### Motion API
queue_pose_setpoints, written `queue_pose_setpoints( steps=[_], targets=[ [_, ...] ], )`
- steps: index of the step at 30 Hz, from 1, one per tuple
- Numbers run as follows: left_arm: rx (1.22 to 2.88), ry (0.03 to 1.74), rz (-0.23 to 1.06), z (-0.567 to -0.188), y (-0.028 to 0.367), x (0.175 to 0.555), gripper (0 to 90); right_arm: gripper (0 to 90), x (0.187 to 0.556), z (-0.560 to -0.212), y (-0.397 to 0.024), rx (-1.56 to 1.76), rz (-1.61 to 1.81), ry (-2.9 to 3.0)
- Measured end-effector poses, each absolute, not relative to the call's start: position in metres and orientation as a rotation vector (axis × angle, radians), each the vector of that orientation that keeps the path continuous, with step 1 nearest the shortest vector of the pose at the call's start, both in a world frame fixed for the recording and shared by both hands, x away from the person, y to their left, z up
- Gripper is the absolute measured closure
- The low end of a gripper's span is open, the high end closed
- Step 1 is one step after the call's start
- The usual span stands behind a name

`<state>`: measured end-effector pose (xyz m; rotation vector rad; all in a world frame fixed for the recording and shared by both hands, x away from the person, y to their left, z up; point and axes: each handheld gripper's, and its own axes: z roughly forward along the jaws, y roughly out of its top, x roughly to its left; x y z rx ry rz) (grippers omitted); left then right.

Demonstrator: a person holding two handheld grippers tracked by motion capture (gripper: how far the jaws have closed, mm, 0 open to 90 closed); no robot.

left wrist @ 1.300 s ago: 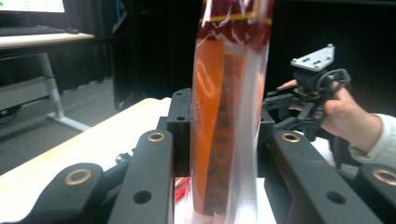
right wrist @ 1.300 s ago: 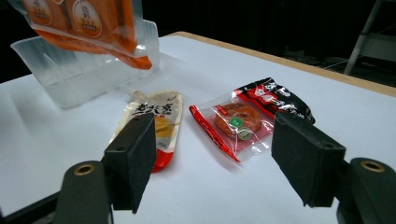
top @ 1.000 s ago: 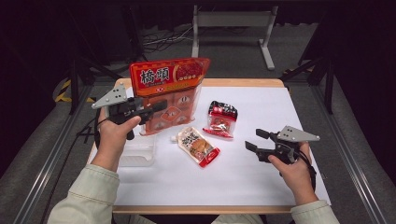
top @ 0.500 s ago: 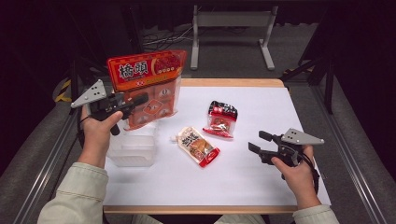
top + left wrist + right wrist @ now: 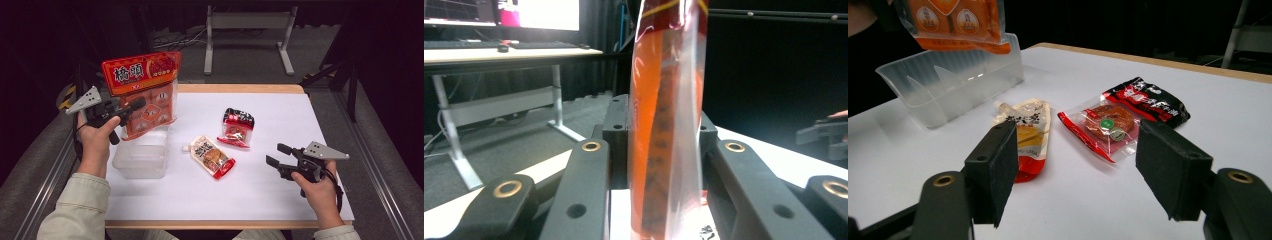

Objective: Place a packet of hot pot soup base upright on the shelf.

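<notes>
Nearest to the person, the right gripper [image 5: 274, 155] waits over the white table [image 5: 300, 200] with its jaws wide and nothing between them. A little farther lie a soft spouted pouch [image 5: 212, 156] and a glossy red and black snack packet [image 5: 237, 127], both not yet packed. On the left stands the clear plastic box [image 5: 142, 156], rigid and ribbed inside. Above it the left gripper [image 5: 134, 106] clamps the big orange bag [image 5: 145, 90] (shiny, flat, half transparent). I judge this bag goes in first; nothing seems stored yet.
</notes>
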<state>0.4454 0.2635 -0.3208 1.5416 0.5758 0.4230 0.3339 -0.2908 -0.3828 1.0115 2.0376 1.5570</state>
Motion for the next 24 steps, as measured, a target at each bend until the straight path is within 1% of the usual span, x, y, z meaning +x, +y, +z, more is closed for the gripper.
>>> queue_pose_setpoints(
  steps=[11, 15, 24],
  targets=[
    [1.472, 0.650, 0.457, -0.332, 0.279, 0.453, 70.9, 33.8, 0.330, -0.384, -0.293, 1.014, 1.576, 2.032],
    [1.430, 0.651, 0.434, -0.337, 0.284, 0.456, 70.9, 33.8, 0.329, -0.384, -0.294, 1.002, 1.592, 2.038],
    [1.459, 0.671, 0.449, -0.344, 0.277, 0.462, 70.9, 33.8, 0.328, -0.383, -0.291, 0.971, 1.606, 2.055]
  ],
)
